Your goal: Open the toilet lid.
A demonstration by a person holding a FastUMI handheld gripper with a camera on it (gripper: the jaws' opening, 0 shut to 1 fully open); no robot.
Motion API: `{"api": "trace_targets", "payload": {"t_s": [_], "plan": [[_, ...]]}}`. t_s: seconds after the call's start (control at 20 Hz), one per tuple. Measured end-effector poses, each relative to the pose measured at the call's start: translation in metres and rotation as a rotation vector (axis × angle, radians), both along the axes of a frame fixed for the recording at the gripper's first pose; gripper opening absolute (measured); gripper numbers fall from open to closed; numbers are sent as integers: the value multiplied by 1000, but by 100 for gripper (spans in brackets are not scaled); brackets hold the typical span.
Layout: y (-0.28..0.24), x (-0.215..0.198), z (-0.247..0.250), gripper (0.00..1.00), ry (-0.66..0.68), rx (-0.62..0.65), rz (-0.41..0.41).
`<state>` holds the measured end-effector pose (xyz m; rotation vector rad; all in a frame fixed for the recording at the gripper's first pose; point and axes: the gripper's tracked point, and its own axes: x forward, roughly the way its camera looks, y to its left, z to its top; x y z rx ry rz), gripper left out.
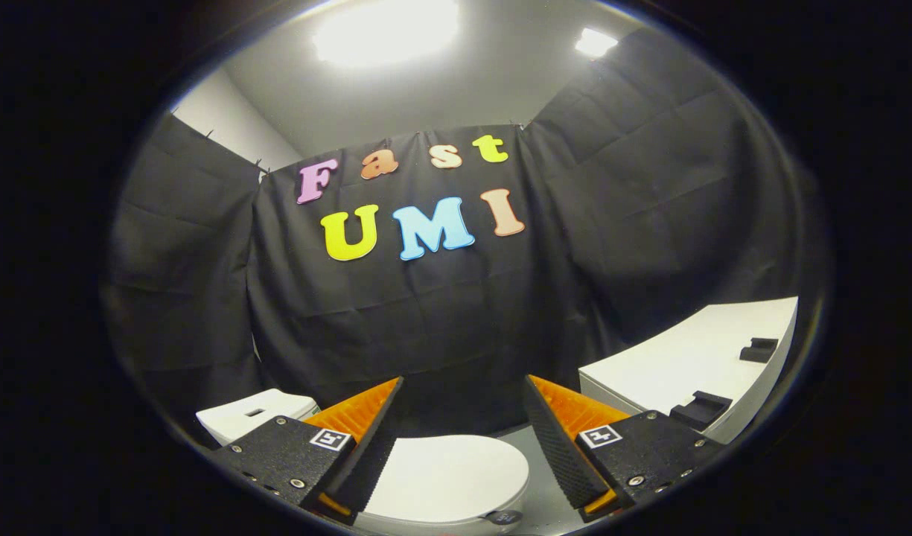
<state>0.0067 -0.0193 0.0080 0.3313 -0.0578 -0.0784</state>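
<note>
Toilet lid [448, 473] lies flat and closed below us, seen between our fingers and a little beyond their tips, its long axis running roughly sideways from the tank [251, 417] beyond the left finger toward a rounded front edge under the right finger. Our gripper [459, 398] hangs above it with jaws spread wide, gripping nothing and touching nothing. We judge the reach must drop down and right to catch that front rim. A white table [671, 357] beyond the right finger carries two small black blocks [701, 408].
</note>
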Motion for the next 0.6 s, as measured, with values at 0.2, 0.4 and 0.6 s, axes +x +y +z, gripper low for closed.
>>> {"api": "trace_targets", "payload": {"t_s": [0.2, 0.4, 0.6], "plan": [[5, 4, -54, 96, 82, 180, -24], [15, 6, -100, 96, 166, 301, -17], [1, 6, -143, 96, 245, 425, -77]]}}
